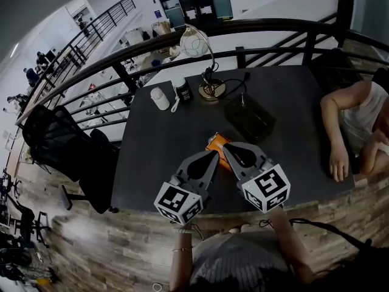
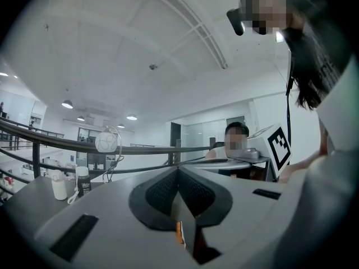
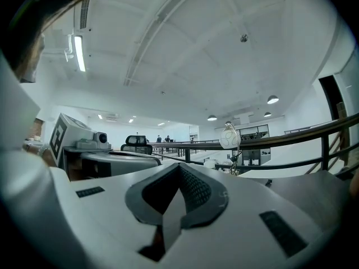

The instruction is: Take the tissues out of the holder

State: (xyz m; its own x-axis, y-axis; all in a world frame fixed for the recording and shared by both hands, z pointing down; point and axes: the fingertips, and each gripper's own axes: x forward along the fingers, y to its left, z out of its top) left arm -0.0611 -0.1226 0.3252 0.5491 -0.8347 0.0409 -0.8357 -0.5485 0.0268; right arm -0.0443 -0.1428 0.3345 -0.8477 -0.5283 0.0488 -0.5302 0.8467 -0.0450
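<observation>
An orange packet [image 1: 216, 145] lies on the dark table [image 1: 158, 163] near its front edge, partly hidden under the tips of both grippers. Behind it to the right stands a dark, see-through box [image 1: 249, 118], which may be the holder. My left gripper [image 1: 210, 156] is shut with nothing between its jaws. Its own view looks over the shut jaws [image 2: 178, 170], with a sliver of the orange packet [image 2: 180, 235] below. My right gripper [image 1: 228, 146] is shut and empty too. The right gripper view shows its jaws [image 3: 179, 167] closed, aimed over the table toward the railing.
A lamp with a round white shade [image 1: 196, 42] stands at the table's far side, with a white bottle [image 1: 160, 98] and a dark can [image 1: 183, 91] left of it. A person's forearm [image 1: 335, 140] rests on the right end. A black chair [image 1: 58, 140] stands left; a railing [image 1: 121, 56] runs behind.
</observation>
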